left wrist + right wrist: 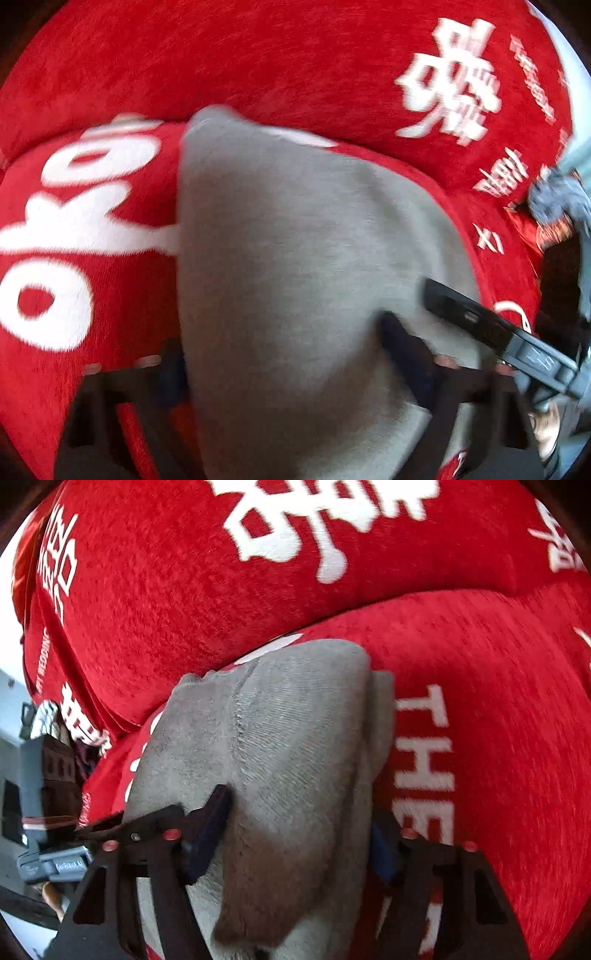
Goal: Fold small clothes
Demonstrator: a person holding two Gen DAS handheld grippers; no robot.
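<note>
Grey garment (295, 258) lies on a red plush cover (258, 66) with white printed lettering, near the seam where two red cushioned sections meet. The cloth is soft brushed knit, matte, folded into a thick rounded wedge; the right wrist view shows a stitched seam line and fine ribbing across it, plus a second layer peeking out at its right edge.

Left gripper (291, 354): black fingers straddle the near end of the garment, jaws fairly wide, cloth between them. Heavy blur, so I cannot tell whether the pads actually press on it.

Right gripper (295, 834): jaws at a medium gap, the left blue pad lying against the top of the fabric, the right pad at the cloth's right edge. It looks like a bracket around the fold, but I cannot tell if it is a true grip.

Likely reason for this hold: both tools take the near edge together so the fold goes over evenly without skewing. The plush cover probably drags on the knit, so a low lift may bunch it.

The other gripper's grey body (517, 336) shows at the right in the left wrist view.
</note>
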